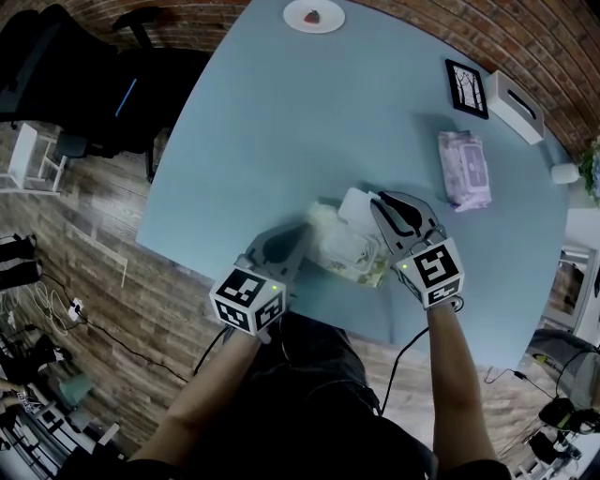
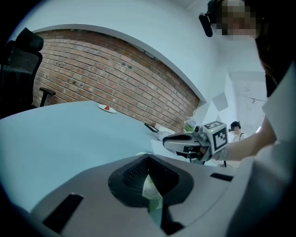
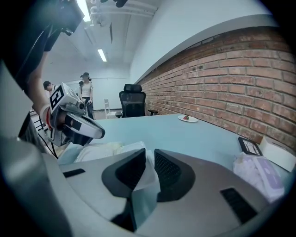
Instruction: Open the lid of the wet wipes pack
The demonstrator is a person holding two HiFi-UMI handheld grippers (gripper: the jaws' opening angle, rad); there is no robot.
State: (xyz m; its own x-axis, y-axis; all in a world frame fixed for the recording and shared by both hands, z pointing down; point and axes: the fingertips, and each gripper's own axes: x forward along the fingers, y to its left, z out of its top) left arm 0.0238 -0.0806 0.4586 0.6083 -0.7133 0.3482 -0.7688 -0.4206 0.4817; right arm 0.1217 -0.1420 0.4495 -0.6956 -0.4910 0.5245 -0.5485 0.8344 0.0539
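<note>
Left tongs (image 1: 302, 232) clamped on one end of the wipes pack (image 1: 352, 253), which lies on the blue counter (image 1: 281, 122). Right tongs (image 1: 378, 201) closed on the white lid (image 1: 354, 208); lid flipped open.

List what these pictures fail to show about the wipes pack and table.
- Wet wipes pack: both ends covered by left gripper and right gripper, head view.
- Lid: its hinge hidden behind the right gripper's body, right gripper view.
- Purple pack: print too small, head view.
- Red item on plate: too small to identify, head view.
</note>
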